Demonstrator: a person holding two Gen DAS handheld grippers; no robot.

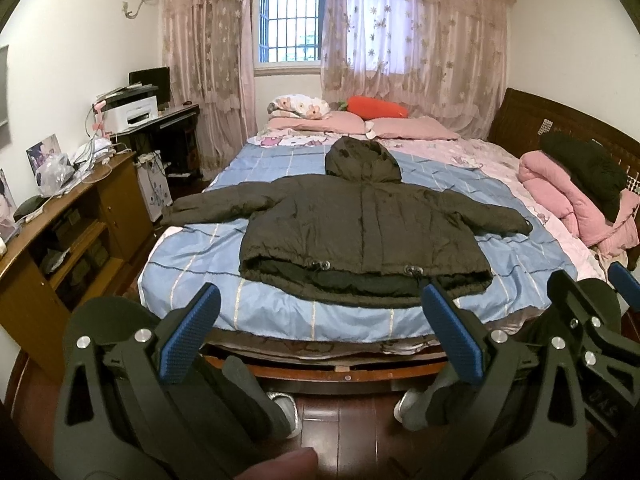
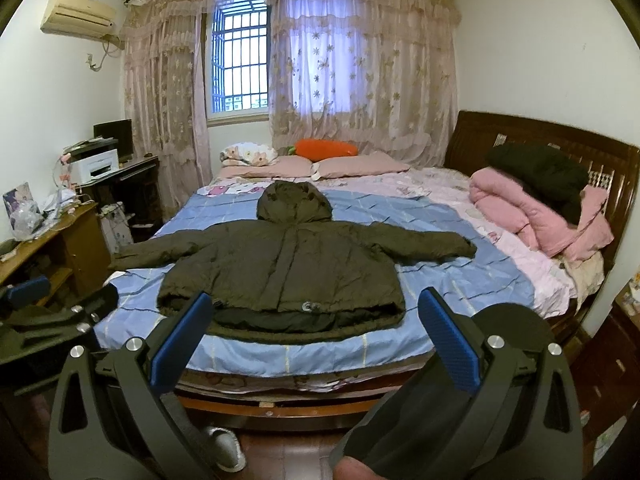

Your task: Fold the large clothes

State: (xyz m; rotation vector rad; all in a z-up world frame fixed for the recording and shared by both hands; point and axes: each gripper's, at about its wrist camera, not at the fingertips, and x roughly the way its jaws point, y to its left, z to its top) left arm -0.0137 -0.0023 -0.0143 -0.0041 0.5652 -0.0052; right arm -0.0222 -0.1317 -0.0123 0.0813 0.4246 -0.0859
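A bedroom with lace curtains [image 2: 360,80] over a barred window [image 2: 239,68] holds a wide bed [image 1: 280,308] covered by a blue checked sheet [image 1: 192,256]; pink pillows [image 1: 412,127] lie at the far side and a wooden headboard [image 2: 520,132] stands to the right. A dark hooded jacket [image 1: 360,220] lies flat on the sheet, front up and closed, hood [image 1: 362,158] pointing toward the pillows and both sleeves stretched straight out to the sides. It looks laid out this way so the sleeves and sides can be turned in cleanly. The left sleeve [image 1: 216,204] reaches to the edge of the bed near a wooden cabinet [image 1: 80,216], while the right sleeve [image 2: 436,242] ends on the sheet. A pink quilt [image 2: 532,212] with another dark garment [image 2: 540,176] on top sits bundled by the headboard, out of the way.

The left gripper [image 1: 320,332] and right gripper [image 2: 316,336] are both held back from the foot of the bed, above the floor, well short of the jacket's hem [image 1: 360,280]. Each has its blue-padded fingers spread wide and holds nothing. They point at the hem, side by side, probably so each can take its own half. No fold has been made yet; the likely first move is reaching for a sleeve or a hem corner.
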